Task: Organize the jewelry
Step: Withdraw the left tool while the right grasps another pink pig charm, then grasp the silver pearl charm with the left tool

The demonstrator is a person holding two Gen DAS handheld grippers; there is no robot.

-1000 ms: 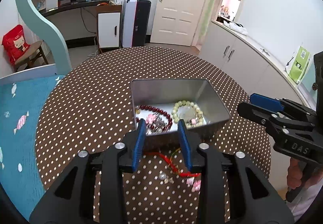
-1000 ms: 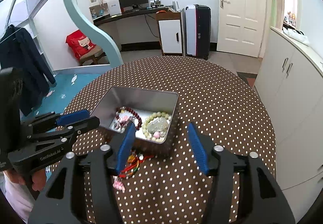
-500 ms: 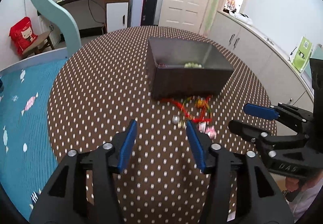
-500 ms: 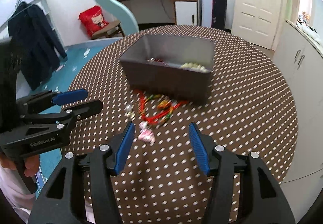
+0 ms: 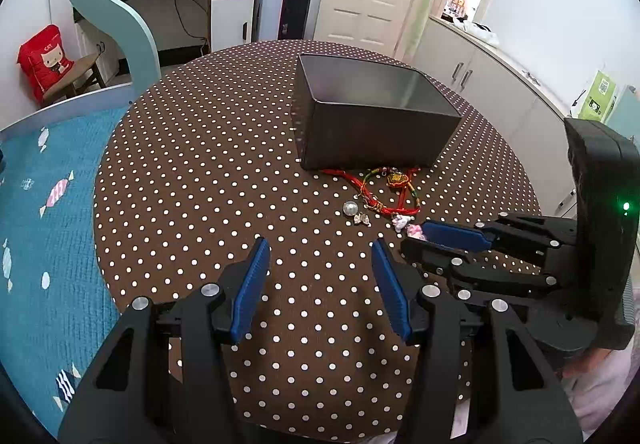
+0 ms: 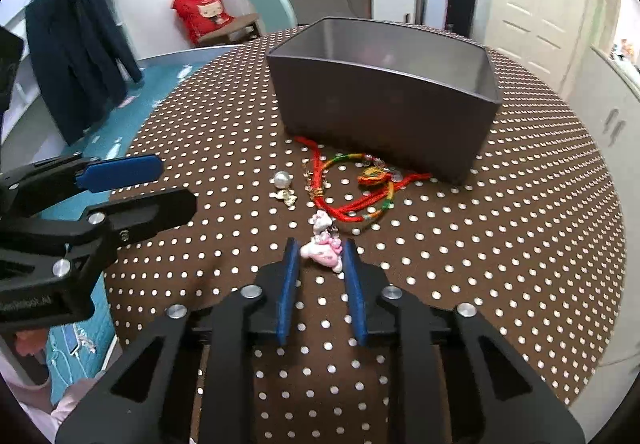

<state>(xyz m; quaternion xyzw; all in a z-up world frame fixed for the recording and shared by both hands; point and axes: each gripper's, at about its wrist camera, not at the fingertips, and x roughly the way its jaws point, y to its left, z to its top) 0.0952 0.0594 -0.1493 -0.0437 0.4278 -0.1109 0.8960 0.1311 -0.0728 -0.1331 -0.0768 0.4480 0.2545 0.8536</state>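
Observation:
A grey metal tin (image 6: 384,99) stands on the brown dotted tablecloth (image 5: 200,183). In front of it lie tangled red cord bracelets (image 6: 348,199), a pearl (image 6: 282,179), a small silver charm (image 6: 288,197) and a pink charm (image 6: 322,250). My right gripper (image 6: 320,248) is low over the cloth. Its jaws are closing, with the pink charm between the blue pads and touching both. My left gripper (image 5: 320,248) hovers open with nothing between its fingers, left of the jewelry. The same tin (image 5: 376,131), bracelets (image 5: 384,195) and right gripper (image 5: 416,240) show in the left wrist view.
The round table's edge curves close on the right, beside white cabinets (image 5: 500,91). A blue patterned bedspread (image 5: 36,224) lies to the left. A person's hand (image 6: 28,344) holds the left gripper (image 6: 176,183). The tin's inside is hidden from here.
Both grippers drew back from over the tin and sank toward the cloth. The right jaws narrowed around the pink charm. The left jaws widened.

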